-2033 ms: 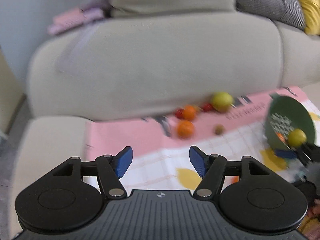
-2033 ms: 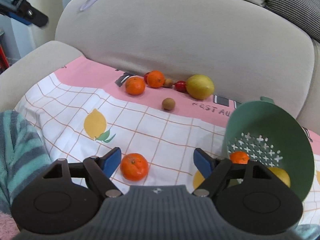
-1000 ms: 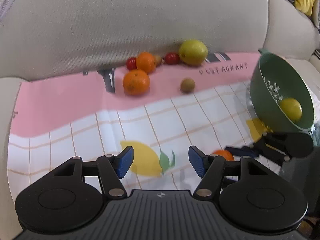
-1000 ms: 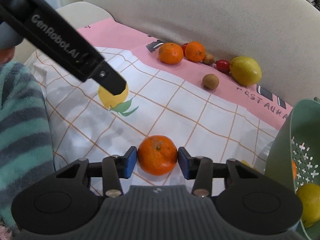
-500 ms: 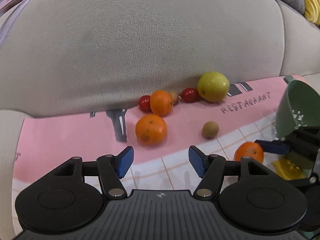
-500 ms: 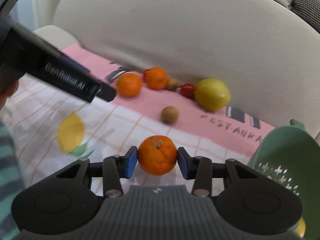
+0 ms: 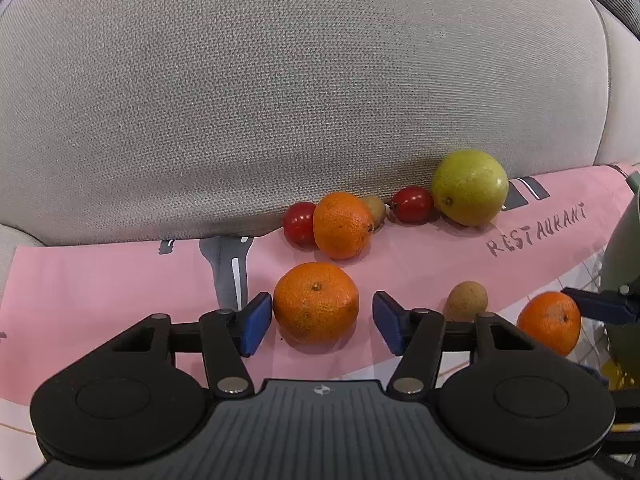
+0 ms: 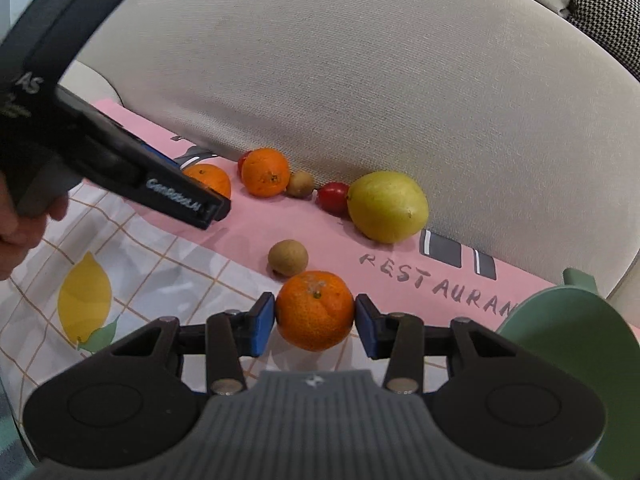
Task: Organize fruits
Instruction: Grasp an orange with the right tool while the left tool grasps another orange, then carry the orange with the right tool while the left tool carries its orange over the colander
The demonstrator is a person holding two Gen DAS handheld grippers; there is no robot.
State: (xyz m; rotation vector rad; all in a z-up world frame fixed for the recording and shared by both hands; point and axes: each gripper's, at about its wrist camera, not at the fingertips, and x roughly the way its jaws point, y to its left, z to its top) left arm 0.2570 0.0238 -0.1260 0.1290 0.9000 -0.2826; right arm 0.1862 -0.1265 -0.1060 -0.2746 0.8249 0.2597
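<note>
The right gripper (image 8: 315,322) has its blue-padded fingers (image 8: 262,324) pressed against both sides of a round orange mandarin (image 8: 315,309), holding it just in front of a small brown kiwi-like fruit (image 8: 287,257). The left gripper (image 7: 317,322) has its fingers (image 7: 254,322) spread wide around a second orange mandarin (image 7: 316,301) lying on the pink-bordered tablecloth (image 7: 100,280), without gripping it. Behind, against the beige sofa cushion (image 7: 280,80), sit a yellow-green lemon (image 7: 469,187), two red tomatoes (image 7: 412,204) and another mandarin (image 7: 342,225). A green plastic colander (image 8: 580,340) stands at right.
</note>
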